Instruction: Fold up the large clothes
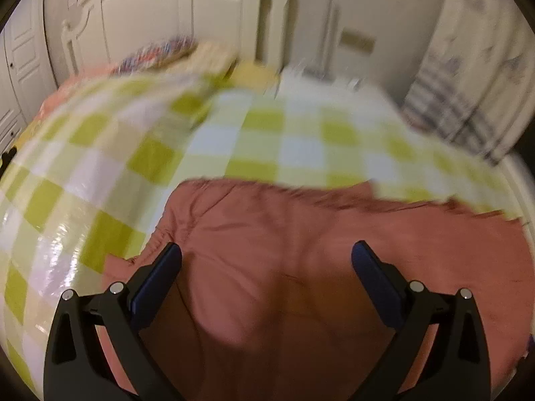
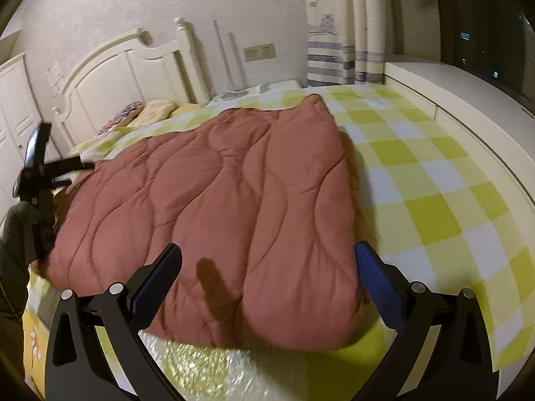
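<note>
One quilt (image 2: 214, 214), reddish-pink, lay on the bed (image 2: 434, 200) over a green/white check sheet, already doubled into a thick slab. In the right wrist view it ran from near the foot of the bed toward the headboard (image 2: 133, 67), w/ its right side a rounded fold and its near edge just short of the bed's near rim. The left wrist view was blurred, but showed the same quilt filling the near half of the frame.

Handling, as a judgement: it looked puffy and soft, stitched in wavy channels, so prob. light for its bulk but floppy. It would sag and slump if lifted at one point only. The cloth looked smooth, maybe a bit slippery, so a deep bite over a corner or thick edge seemed safer than a pinch on the flat top. Best holds: the two near corners, one per gripper, then carry them over toward the far edge.

Left gripper (image 1: 265, 254) hung over the quilt, tongs wide apart, nothing between them. Right gripper (image 2: 267, 254) likewise gaped, holding nothing, poised above the near right corner. The left gripper also showed at the far left of the right view.

Counts: 1 quilt, 2 grippers, 1 bed, 1 headboard, pillows (image 2: 147, 112) at the head, approx. 2-3, hard to tell.
</note>
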The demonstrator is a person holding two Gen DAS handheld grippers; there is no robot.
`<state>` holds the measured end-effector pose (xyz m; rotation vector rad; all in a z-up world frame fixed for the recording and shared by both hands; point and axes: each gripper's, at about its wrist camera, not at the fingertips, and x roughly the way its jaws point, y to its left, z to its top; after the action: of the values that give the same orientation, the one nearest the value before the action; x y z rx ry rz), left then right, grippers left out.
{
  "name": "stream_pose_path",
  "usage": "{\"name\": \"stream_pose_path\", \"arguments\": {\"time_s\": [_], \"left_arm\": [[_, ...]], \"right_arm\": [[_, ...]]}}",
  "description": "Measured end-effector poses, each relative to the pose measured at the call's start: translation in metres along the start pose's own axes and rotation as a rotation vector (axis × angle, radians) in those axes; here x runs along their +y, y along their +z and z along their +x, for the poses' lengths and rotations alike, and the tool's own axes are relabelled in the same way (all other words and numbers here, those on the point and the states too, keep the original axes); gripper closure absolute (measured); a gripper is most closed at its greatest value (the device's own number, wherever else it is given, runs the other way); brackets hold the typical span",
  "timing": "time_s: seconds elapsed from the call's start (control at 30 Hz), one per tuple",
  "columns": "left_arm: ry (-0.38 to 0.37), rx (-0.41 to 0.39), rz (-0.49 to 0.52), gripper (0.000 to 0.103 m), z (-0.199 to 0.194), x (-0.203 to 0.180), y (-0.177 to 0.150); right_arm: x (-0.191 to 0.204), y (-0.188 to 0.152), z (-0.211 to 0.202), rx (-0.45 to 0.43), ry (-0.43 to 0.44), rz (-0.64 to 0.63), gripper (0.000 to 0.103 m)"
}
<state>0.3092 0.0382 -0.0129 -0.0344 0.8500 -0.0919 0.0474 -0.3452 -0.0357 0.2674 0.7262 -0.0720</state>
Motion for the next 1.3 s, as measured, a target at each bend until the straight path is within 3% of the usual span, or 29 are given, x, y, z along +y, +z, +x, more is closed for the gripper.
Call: {"name": "stream_pose_path", "arguments": {"time_s": [0.13,0.2,0.3,0.53,0.77,0.93,1.07,1.13,1.23,1.3], "left_arm": [[-0.034,-0.097,0.115,0.002,-0.031,-0.041,-0.012],[-0.027,-0.084,0.187,0.002,-0.023,-0.063,-0.022],[0.045,-0.026,0.305,0.002,0.012,-0.09,-0.047],[-0.037,0.005,0.226,0.002,0.018,-0.072,-0.045],[-0.04,0.003,0.221,0.002,0.017,-0.075,-0.046],[-0.058,0.012,0.211,0.002,0.019,-0.072,-0.044],[-0.085,0.028,0.194,0.002,0.022,-0.067,-0.043],[-0.088,0.029,0.187,0.002,0.022,-0.066,-0.042],[-0.091,0.031,0.184,0.002,0.023,-0.066,-0.042],[-0.091,0.031,0.183,0.002,0.023,-0.066,-0.042]], "right_arm": [[-0.001,-0.002,0.001,-0.002,0.008,0.038,0.005],[0.0,-0.003,-0.001,-0.005,0.006,0.053,0.005],[-0.003,-0.008,-0.01,-0.015,0.027,0.093,0.005],[-0.017,-0.037,-0.037,0.015,0.099,0.193,0.005],[0.003,-0.058,-0.014,0.144,0.196,0.219,0.004],[0.019,-0.049,0.002,0.116,0.182,0.224,0.004],[0.012,-0.035,0.02,0.054,0.227,0.378,0.004],[0.003,-0.03,0.026,-0.017,0.236,0.497,0.004],[0.002,-0.022,0.033,-0.088,0.201,0.566,0.004],[0.005,-0.018,0.039,-0.106,0.224,0.582,0.004]]}}
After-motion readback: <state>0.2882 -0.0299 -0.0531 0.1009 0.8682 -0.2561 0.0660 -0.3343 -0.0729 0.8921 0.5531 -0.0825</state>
